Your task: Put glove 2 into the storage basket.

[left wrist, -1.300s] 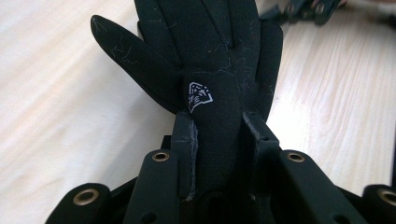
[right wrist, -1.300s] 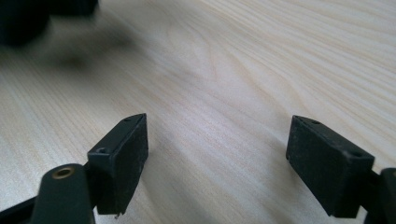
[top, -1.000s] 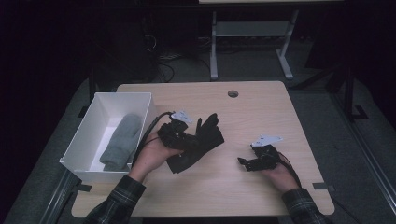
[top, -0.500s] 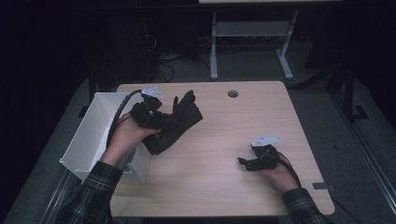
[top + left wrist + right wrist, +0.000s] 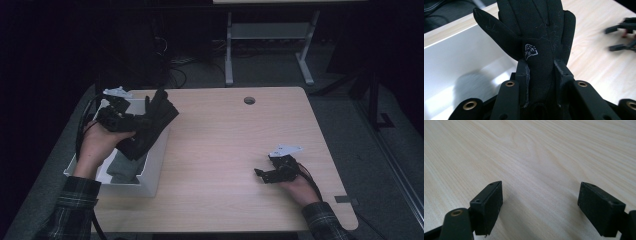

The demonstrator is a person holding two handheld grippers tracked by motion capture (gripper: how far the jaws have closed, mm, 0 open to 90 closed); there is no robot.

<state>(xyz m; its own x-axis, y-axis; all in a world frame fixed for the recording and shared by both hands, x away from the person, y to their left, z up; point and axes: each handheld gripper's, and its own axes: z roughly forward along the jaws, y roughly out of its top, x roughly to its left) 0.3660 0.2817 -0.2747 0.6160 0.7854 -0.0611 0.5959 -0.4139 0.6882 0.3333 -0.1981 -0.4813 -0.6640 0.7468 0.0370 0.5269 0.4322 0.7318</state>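
While the black glove was clamped in the left gripper above the white bin, an early release risked a rim snag; the right gripper rested open, empty.

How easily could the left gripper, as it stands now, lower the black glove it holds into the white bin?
Probably yes. The left gripper holds the black glove over the white bin, whose top is open; only a grey cloth lies inside.

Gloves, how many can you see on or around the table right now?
2. A black glove is clamped in the left gripper above the white bin; a grey glove lies inside it. More may be hidden underneath.
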